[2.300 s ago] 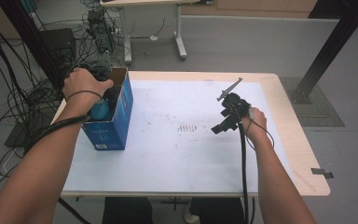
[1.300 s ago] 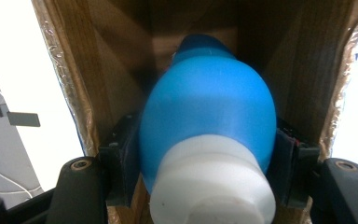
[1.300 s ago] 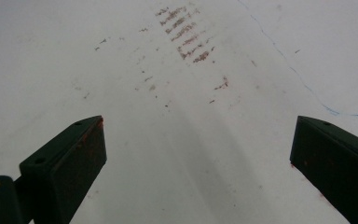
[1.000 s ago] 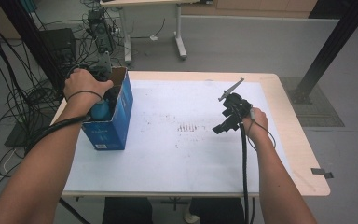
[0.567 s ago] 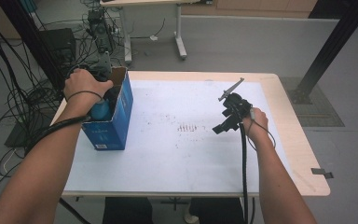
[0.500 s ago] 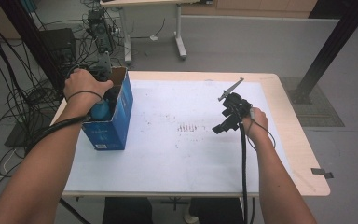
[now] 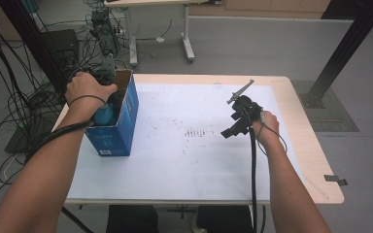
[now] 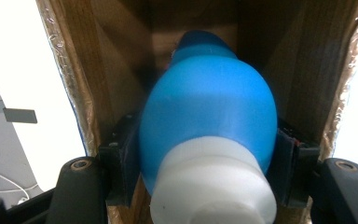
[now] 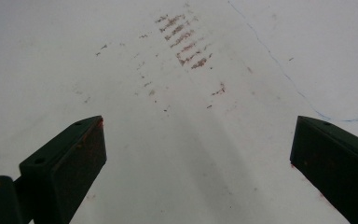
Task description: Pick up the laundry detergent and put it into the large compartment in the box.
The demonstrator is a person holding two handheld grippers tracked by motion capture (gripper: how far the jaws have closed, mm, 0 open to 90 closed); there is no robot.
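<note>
Your left gripper (image 8: pixel 205 186) clamped the blue bottle (image 8: pixel 207 116) inside the cardboard box (image 7: pixel 126 104), at the table's (image 7: pixel 291 97) 9 o'clock. Your right gripper (image 9: pixel 196 154) hung with jaws apart, nothing between them, at 3 o'clock.

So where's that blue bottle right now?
The blue bottle sits inside the open blue box at the table's left edge in the high view, clamped between the left gripper's jaws just below its white cap.

I see a smooth, slightly glossy blue plastic bottle (image 8: pixel 209 116) with a ribbed white plastic cap (image 8: pixel 213 186). The box (image 7: pixel 114 127) is brown cardboard inside, printed blue outside. My fingers (image 9: pixel 67 163) are matt black. The surface (image 7: pixel 184 160) is matt white, scuffed, edged in pale wood.
</note>
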